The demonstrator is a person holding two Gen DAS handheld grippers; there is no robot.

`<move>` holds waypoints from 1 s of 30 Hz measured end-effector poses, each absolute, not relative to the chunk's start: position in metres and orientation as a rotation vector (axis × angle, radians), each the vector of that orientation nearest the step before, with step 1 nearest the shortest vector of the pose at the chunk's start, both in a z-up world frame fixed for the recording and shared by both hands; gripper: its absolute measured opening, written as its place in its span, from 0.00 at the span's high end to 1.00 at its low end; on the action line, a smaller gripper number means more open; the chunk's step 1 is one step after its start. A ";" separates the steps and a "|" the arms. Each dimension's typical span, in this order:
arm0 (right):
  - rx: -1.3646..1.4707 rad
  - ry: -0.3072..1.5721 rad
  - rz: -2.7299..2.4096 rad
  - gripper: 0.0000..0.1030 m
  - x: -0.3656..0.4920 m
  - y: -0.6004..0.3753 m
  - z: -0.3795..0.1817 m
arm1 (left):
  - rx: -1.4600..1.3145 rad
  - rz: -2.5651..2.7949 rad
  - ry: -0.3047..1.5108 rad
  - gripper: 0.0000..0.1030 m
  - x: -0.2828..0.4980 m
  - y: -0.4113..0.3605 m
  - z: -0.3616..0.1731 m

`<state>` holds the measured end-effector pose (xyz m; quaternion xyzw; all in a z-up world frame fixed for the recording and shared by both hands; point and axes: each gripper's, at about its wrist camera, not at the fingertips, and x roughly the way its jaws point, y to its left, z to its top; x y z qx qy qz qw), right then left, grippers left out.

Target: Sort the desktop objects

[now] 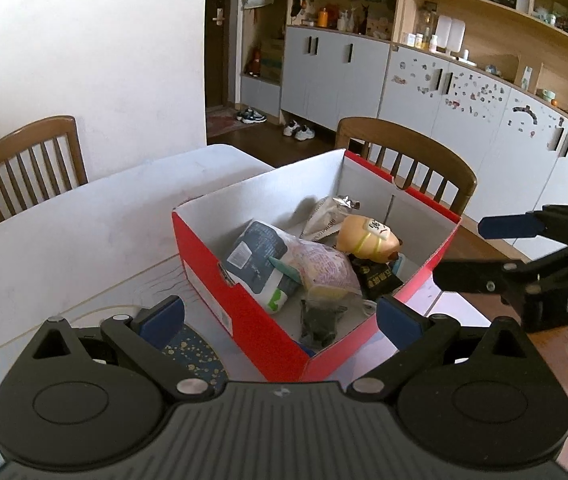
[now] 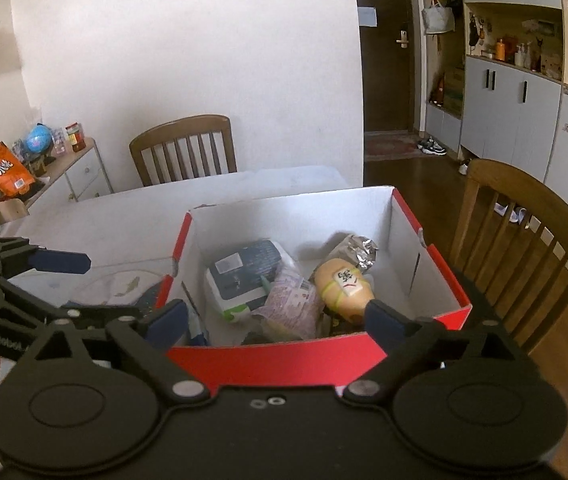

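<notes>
Tabletop point(image 1: 83, 216): we record a white surface with a rounded far corner, faintly scuffed, seen from both wrist views; two wooden chairs point(image 1: 29, 164) stand at its far edges.

Directly on it:

1. Box point(image 1: 223, 280), open-topped, red outside and white inside, set toward the right side of the tabletop and turned at an angle to its edge. It holds a jumble of packets, which we do not list here.

2. Plate point(image 2: 119, 286), just left of the box, pale with a fish motif and a dark blue, gold-speckled part; we see it only in part, and cannot tell whether it touches the box.
</notes>
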<state>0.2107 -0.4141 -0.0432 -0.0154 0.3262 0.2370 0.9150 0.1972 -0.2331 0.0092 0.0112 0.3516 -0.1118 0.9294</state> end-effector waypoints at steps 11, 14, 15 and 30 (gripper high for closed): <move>-0.036 0.633 0.492 0.01 0.181 -0.399 -0.038 | 0.049 -0.215 0.726 0.00 0.182 -0.224 0.011; -0.032 0.630 0.492 0.01 0.176 -0.396 -0.038 | 0.052 -0.216 0.725 0.00 0.178 -0.221 0.011; -0.031 0.630 0.490 0.00 0.174 -0.395 -0.038 | 0.053 -0.215 0.725 0.00 0.176 -0.220 0.011; -0.026 0.632 0.461 0.00 0.154 -0.386 -0.038 | 0.076 -0.240 0.717 0.00 0.156 -0.209 0.009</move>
